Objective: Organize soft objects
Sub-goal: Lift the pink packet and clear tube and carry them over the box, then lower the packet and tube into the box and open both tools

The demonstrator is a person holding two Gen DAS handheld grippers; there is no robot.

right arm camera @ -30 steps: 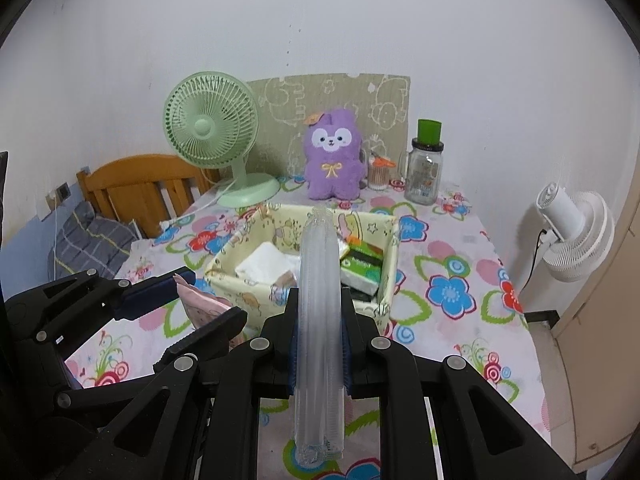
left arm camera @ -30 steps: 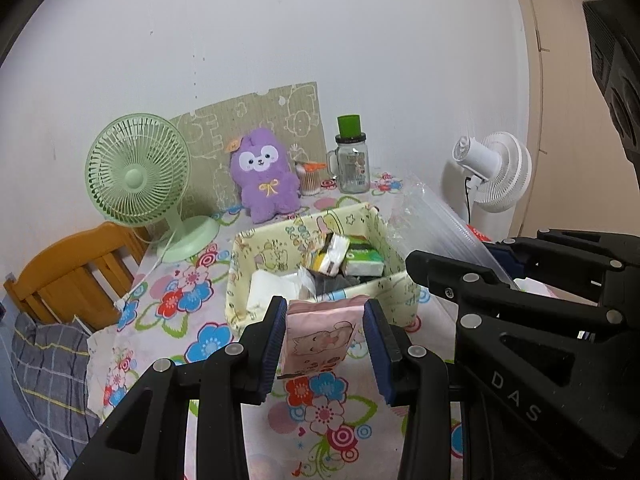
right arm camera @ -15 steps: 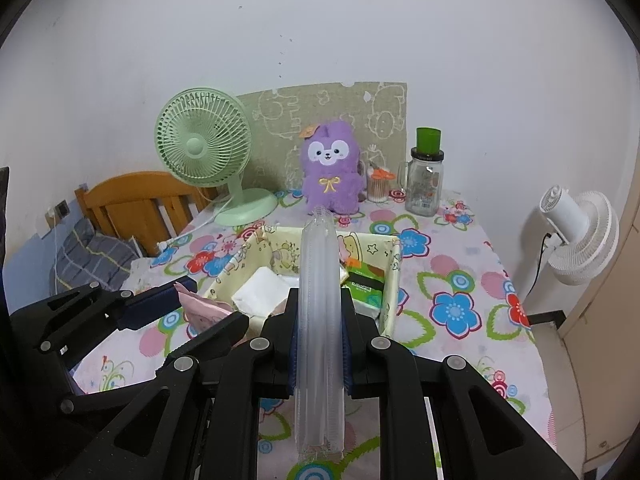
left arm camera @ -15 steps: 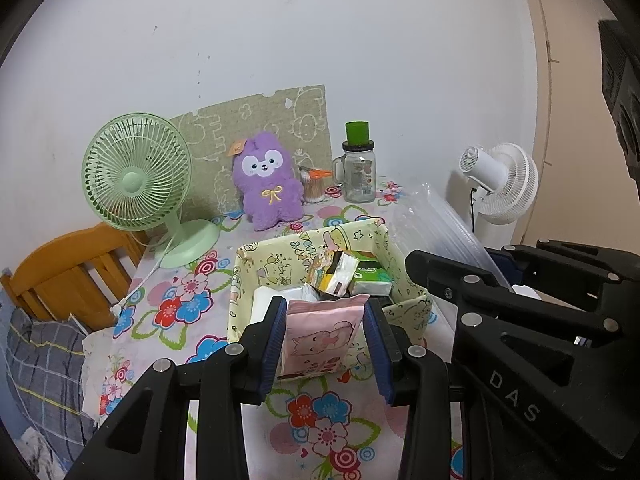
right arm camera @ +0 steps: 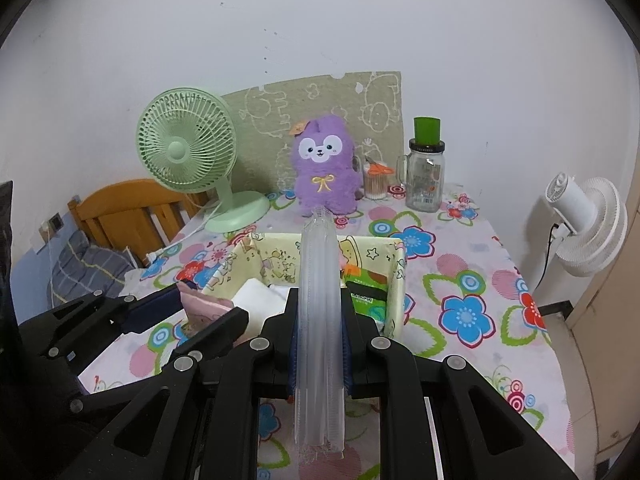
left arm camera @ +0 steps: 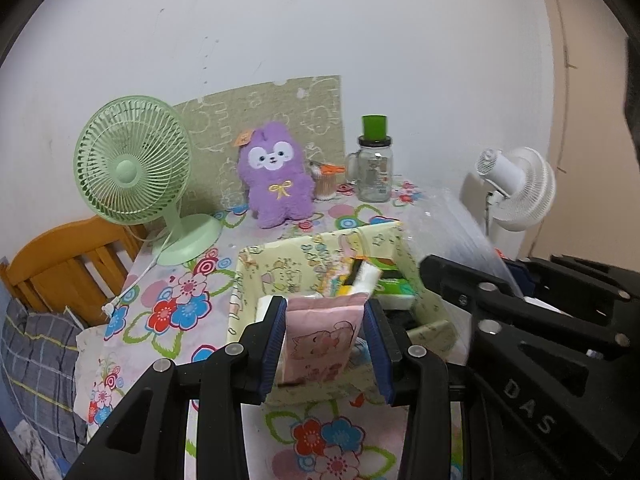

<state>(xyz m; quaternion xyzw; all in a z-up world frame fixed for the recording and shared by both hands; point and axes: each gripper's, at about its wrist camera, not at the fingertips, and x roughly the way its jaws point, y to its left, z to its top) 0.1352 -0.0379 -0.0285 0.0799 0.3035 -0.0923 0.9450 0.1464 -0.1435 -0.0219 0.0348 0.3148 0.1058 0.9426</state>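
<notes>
Above the near edge of the flower-patterned table (right arm camera: 472, 248), both grippers hang loaded in front of the pale yellow fabric storage box (left arm camera: 256, 280). The left gripper (left arm camera: 325, 344) has its jaws closed on a pink soft tissue pack printed with a cartoon cat (left arm camera: 320, 340); the pack stands upright between the blue pads, its top just at the box's near wall. The right gripper (right arm camera: 320, 344) has its jaws clamped on a long clear plastic sleeve of stacked cups (right arm camera: 318, 300), which points forward over the box toward the purple plush toy (right arm camera: 324, 164) sitting against the back wall.

Inside the box a white folded cloth (right arm camera: 256, 296), a green tissue packet (right arm camera: 366, 294) and a few more small packets already lie, so the sorting seems partly done. The step in hand looks like carrying the pink pack to the box; neither load is yet inside.

The next move probably calls for advancing the left gripper over the near wall, lowering the pack into the free space beside the white cloth, and only then parting the jaws. The two grippers sit close side by side, so the right one should keep its sleeve clear of the left's path. The plush toy, green desk fan (left arm camera: 132, 160) and glass jar with green lid (left arm camera: 374, 168) stand well behind the box.
</notes>
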